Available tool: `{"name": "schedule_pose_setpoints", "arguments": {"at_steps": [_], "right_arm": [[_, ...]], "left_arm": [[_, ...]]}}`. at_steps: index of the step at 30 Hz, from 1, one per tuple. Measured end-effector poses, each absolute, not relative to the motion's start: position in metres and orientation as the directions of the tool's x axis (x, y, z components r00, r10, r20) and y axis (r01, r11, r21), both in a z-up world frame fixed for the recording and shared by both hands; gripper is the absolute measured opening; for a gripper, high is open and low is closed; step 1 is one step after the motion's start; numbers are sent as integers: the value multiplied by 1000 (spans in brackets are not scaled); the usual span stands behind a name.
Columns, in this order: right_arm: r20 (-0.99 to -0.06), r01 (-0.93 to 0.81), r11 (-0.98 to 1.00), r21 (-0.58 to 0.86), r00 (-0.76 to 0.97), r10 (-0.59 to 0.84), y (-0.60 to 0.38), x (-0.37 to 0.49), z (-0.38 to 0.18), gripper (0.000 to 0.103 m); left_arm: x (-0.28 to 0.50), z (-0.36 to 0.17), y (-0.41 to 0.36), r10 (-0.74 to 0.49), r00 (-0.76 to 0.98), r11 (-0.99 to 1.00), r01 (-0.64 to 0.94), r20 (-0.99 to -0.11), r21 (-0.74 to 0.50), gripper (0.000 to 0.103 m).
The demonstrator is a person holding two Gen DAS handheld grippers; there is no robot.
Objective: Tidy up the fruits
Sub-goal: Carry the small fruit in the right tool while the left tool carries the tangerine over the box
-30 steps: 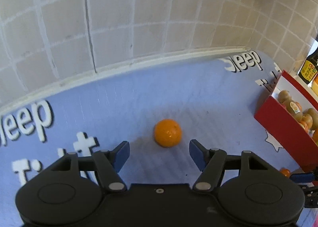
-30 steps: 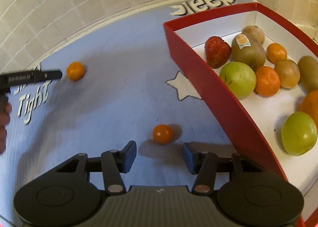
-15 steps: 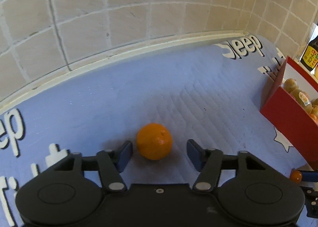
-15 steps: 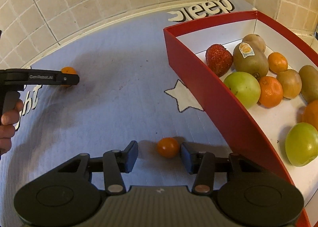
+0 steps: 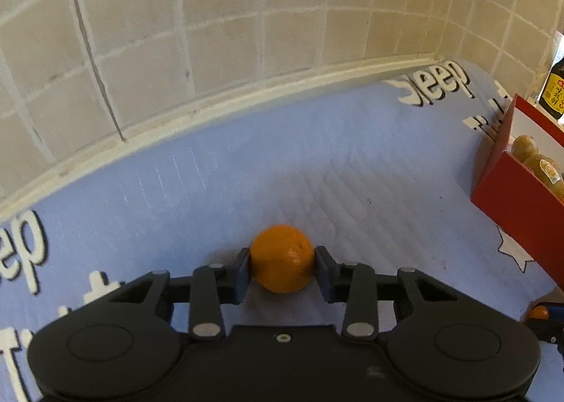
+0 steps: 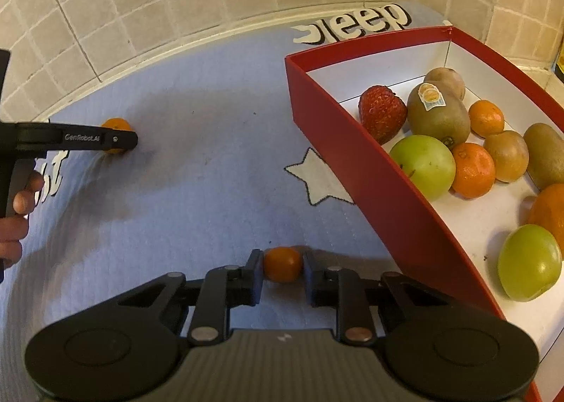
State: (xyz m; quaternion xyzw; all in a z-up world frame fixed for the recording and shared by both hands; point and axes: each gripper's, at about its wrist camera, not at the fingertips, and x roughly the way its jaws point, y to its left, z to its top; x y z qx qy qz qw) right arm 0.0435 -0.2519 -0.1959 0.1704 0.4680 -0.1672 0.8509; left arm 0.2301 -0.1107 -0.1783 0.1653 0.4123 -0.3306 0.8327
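Note:
In the left wrist view my left gripper (image 5: 282,266) is shut on an orange mandarin (image 5: 282,257) that rests on the blue mat (image 5: 317,169). In the right wrist view my right gripper (image 6: 283,270) is shut on a small orange cherry tomato (image 6: 283,264), also on the mat, just left of the red box (image 6: 356,159). The box holds a strawberry (image 6: 382,113), kiwis (image 6: 439,113), green apples (image 6: 423,166) and mandarins (image 6: 472,169). The left gripper with its mandarin (image 6: 116,127) also shows at the far left of the right wrist view.
A tiled wall (image 5: 246,32) runs along the back of the mat. A dark sauce bottle (image 5: 555,92) stands behind the box. The person's hand (image 6: 17,211) holds the left gripper's handle at the left edge.
Both grippers moved forward around their fruit and closed: the left onto the mandarin, the right onto the cherry tomato. Both were open one second ago.

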Motion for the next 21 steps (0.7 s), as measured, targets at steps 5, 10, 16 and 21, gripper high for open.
{"name": "schedule_pose_setpoints", "arguments": {"at_steps": [5,10,16,21], "right_arm": [[-818,417,887,200,569,-83,-255,35,-174,24],[-711,488,850,198,668,-218,-294,-4,-111,24],[-653,714,686,139,587,-478,-384,-76,-61,25],[-714,783,599,170,516,-473,-433,-105,-75,25]], "left_arm": [[212,-145,-114,-483,456,687,727,-747,0,45],[164,-89,-151,-624,449,550,834,-640,48,45],[100,-45,-213,-776,326,341,937,-540,75,45],[49,-57,-284,-791,200,151,980,-578,133,45]]}}
